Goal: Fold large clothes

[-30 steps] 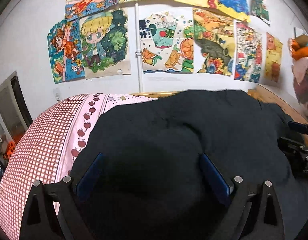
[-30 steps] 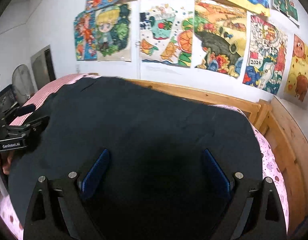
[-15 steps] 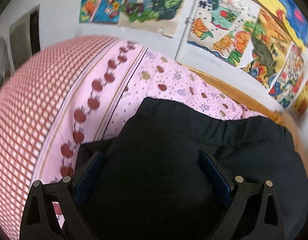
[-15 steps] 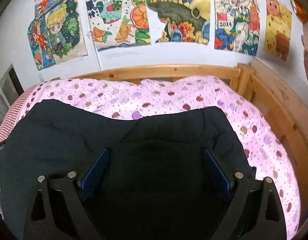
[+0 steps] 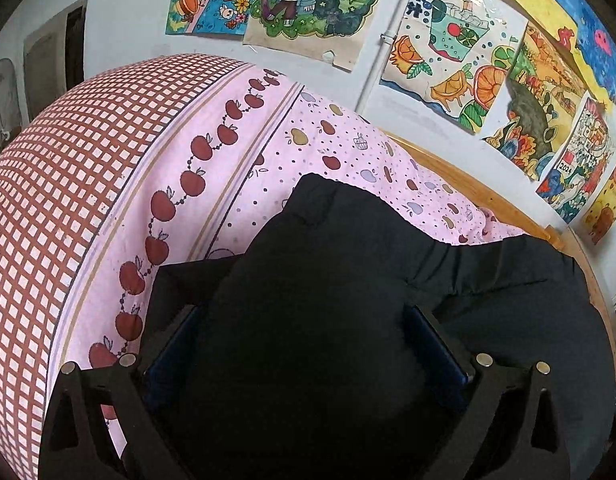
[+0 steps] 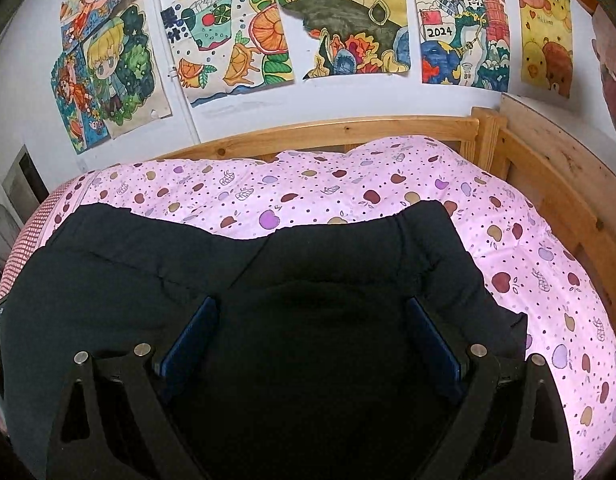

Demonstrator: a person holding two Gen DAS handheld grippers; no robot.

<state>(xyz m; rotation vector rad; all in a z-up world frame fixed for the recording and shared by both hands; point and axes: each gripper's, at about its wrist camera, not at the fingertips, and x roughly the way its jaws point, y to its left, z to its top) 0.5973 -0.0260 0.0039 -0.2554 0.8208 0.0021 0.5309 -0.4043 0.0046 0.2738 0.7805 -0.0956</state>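
Since second ago, black garment (image 6: 328,280) comes down from raised, wall-blocking spread onto pink bed quilt (image 6: 388,196); far edge now lies toward 12 o'clock, quilt showing beyond. I read this as laying-flat done. Left hand-held gripper (image 5: 303,344) and right hand-held gripper (image 6: 312,332): blue pads spread wide, cloth bunched between them; real pinch or not, I cannot tell. Wooden bed frame (image 6: 548,176) at 2 o'clock.

Black garment (image 6: 348,280) on pink apple-print bedsheet (image 6: 388,192) with red-checked border (image 5: 67,180).
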